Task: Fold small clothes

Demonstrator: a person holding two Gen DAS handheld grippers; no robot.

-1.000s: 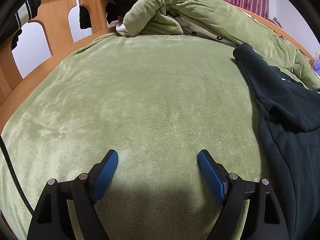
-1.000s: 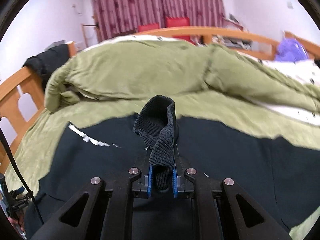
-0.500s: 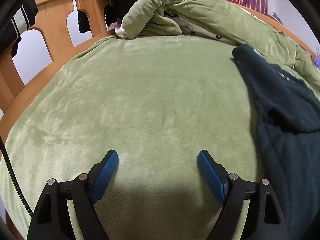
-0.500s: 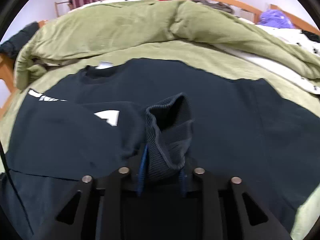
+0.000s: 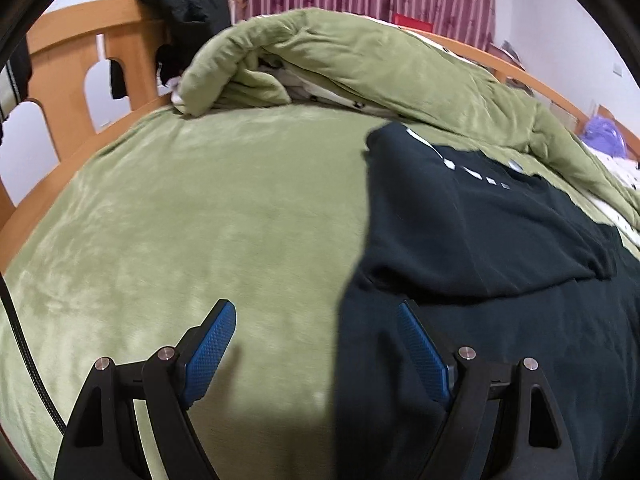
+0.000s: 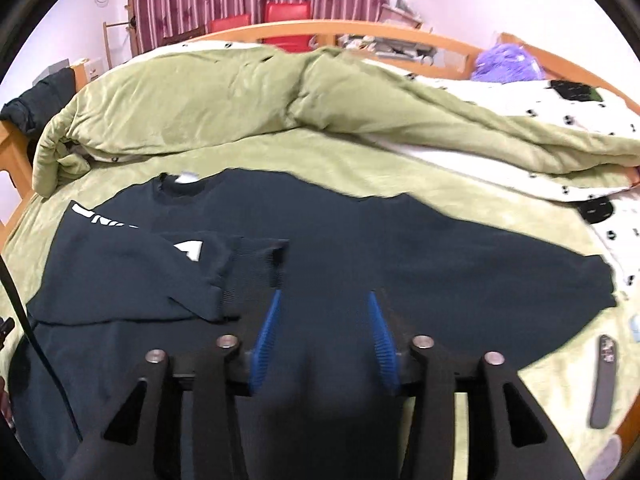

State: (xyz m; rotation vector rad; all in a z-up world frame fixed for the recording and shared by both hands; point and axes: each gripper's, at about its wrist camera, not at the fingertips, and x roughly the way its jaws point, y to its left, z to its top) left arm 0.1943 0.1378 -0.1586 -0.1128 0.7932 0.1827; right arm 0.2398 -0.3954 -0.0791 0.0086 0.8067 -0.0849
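A wide bed (image 5: 180,216), covered with a green plush blanket, is filling both views, and a wooden bed frame (image 5: 76,68) is running along its far side. A bunched green duvet (image 6: 224,100) is lying across the back of the bed, with a white dotted lining showing under it.

A dark sweatshirt (image 6: 400,248) is lying flat on the blanket in the middle of the bed, its neck opening pointing toward the duvet. One sleeve (image 6: 132,276), with white letters on it, is lying folded across the chest, and its ribbed cuff (image 6: 256,268) is resting on the body of the sweatshirt, just in front of the right hand-held gripper (image 6: 322,300).

The right hand-held gripper is hovering over the sweatshirt with its blue pads spread apart and nothing between them. The left hand-held gripper (image 5: 316,308) is also standing spread and empty; its right finger is over the edge of the sweatshirt and its left finger is over the bare blanket.

A purple fluffy thing (image 6: 508,62) is sitting at the far corner of the bed. A small grey flat object (image 6: 604,384) is lying on the blanket near the right edge.
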